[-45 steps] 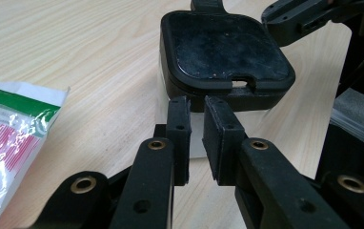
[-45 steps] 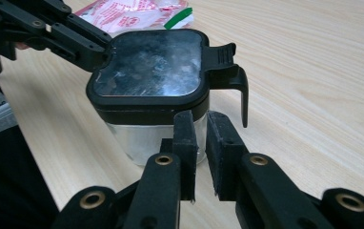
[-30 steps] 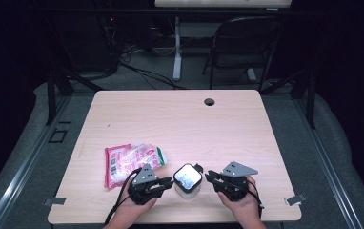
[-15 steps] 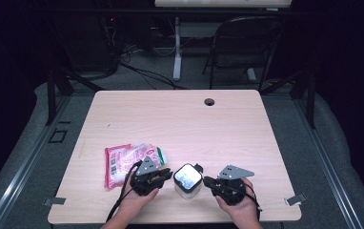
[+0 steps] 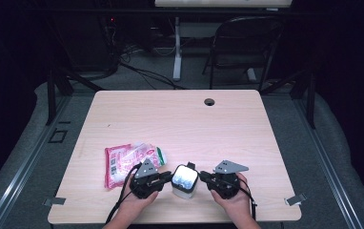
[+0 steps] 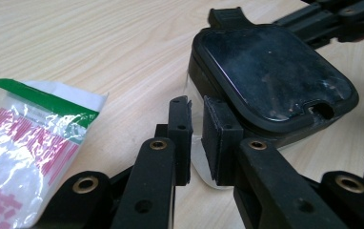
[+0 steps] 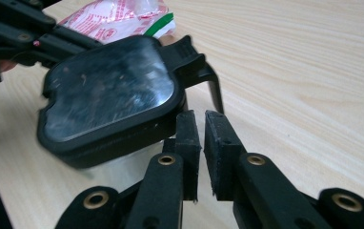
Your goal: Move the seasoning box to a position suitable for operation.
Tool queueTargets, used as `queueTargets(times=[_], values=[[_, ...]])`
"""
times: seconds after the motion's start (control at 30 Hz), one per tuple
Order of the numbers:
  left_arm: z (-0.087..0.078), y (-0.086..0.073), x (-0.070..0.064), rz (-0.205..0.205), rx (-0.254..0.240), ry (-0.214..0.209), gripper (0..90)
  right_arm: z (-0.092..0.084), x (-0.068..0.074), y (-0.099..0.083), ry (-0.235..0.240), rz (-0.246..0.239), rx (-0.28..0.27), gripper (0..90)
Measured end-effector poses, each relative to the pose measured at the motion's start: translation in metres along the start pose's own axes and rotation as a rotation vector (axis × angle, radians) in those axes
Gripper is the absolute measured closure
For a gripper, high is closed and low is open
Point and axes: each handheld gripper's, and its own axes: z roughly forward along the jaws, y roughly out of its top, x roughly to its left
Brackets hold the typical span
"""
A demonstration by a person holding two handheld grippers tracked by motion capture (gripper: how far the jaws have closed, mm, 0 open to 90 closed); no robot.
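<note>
While the pink-printed packet (image 5: 130, 160), its writing too small to read, is lying nearby on the pale wood worktop (image 5: 180, 119), the left tool (image 5: 166, 177) and right tool (image 5: 204, 179), jaws nearly together after closing and opening, are flanking the black-lidded jar (image 5: 185, 180) near its front edge.

Left tongs (image 5: 166, 177) and right tongs (image 5: 205, 178): black linkage jaws, brass-ringed pivots, grey triangular top plates, trailing black cables.

One lidded container (image 5: 185, 180), one snack packet (image 5: 123, 161), two grippers, one table (image 5: 180, 124)
</note>
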Motion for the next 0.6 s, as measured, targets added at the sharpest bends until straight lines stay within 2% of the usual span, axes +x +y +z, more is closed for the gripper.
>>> queueTargets(times=[0.13,0.27,0.37,0.5,0.6], values=[[-0.003,-0.002,-0.002,0.007,0.008,-0.013,80.0,0.002,-0.002,0.001,0.006,0.002,-0.002,80.8],[-0.009,-0.003,-0.004,0.010,0.017,-0.023,79.2,-0.006,0.003,-0.001,0.014,-0.016,0.005,81.1],[-0.012,-0.005,-0.005,0.009,0.018,-0.030,78.5,-0.014,0.009,-0.003,0.066,-0.017,0.019,79.8],[-0.018,-0.006,-0.008,0.015,0.018,-0.034,77.0,-0.022,0.021,-0.004,0.096,-0.061,0.018,78.3],[-0.022,-0.007,-0.011,0.016,0.014,-0.032,76.2,-0.023,0.020,-0.003,0.050,-0.094,0.006,78.2]])
